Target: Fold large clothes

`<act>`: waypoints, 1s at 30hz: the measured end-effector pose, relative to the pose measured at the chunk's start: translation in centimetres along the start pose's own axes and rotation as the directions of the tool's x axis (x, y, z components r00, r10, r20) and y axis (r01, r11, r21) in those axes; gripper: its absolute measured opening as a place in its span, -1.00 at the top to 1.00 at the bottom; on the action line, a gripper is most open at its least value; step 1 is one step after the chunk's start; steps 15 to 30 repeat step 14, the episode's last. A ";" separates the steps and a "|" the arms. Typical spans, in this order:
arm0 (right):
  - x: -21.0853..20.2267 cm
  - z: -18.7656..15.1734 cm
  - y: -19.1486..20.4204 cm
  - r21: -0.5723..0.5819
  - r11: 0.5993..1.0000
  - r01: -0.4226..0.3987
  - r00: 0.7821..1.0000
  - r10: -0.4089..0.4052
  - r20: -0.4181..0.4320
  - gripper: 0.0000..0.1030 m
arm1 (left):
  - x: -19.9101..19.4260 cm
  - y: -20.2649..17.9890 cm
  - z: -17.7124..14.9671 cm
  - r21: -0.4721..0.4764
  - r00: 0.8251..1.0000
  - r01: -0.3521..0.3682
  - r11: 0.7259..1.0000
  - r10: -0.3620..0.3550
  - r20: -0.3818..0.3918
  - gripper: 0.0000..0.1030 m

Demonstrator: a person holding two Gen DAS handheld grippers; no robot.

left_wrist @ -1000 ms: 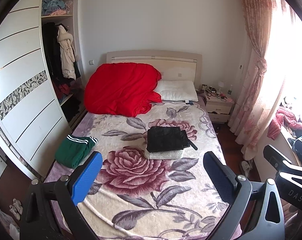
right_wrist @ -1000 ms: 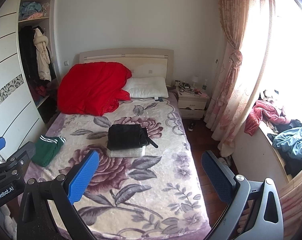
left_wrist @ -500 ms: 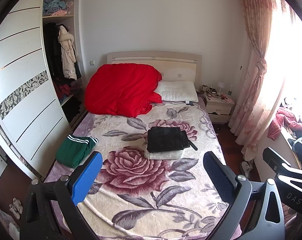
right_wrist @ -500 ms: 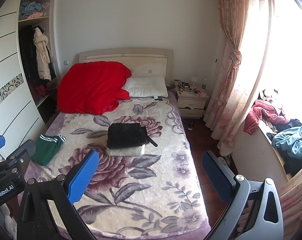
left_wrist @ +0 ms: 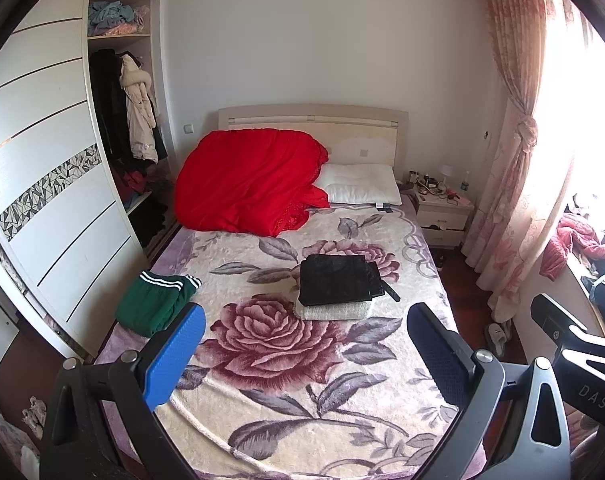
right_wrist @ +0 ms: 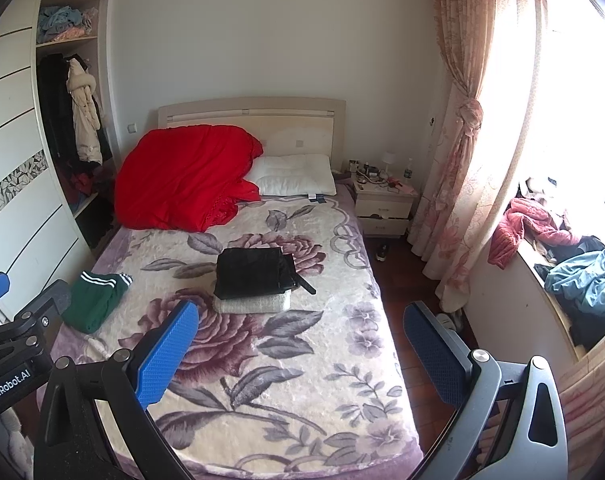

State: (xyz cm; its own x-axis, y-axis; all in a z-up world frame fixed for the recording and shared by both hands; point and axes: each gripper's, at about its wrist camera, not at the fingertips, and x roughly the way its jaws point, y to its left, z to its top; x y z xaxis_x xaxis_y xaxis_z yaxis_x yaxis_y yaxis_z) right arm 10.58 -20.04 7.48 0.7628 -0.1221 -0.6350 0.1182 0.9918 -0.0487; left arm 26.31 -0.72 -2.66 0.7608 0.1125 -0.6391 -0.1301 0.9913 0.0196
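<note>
Left gripper (left_wrist: 302,344) and right gripper (right_wrist: 298,340) both spread wide, empty, above bed (left_wrist: 286,408); black fold (left_wrist: 338,280) stacked on towel (left_wrist: 334,311)

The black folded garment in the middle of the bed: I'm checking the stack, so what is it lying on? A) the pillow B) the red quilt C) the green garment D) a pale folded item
D: the black folded garment rests on a pale folded item, apart from the other bedding on the floral blanket.
</note>
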 end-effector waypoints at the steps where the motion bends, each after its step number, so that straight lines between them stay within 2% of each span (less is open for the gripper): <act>1: 0.0 0.0 0.0 0.000 1.000 0.000 1.000 0.000 -0.001 -1.00 | 0.0 0.1 0.0 0.000 1.000 0.001 1.000 -0.001 0.000 -1.00; 14: -0.4 -0.4 -0.1 0.006 1.000 0.007 1.000 -0.007 0.004 -1.00 | -0.4 0.1 0.1 0.016 0.999 -0.004 1.000 0.003 0.045 -1.00; 30: -0.4 -0.4 -0.1 0.006 1.000 0.007 1.000 -0.007 0.004 -1.00 | -0.4 0.1 0.1 0.016 0.999 -0.004 1.000 0.003 0.045 -1.00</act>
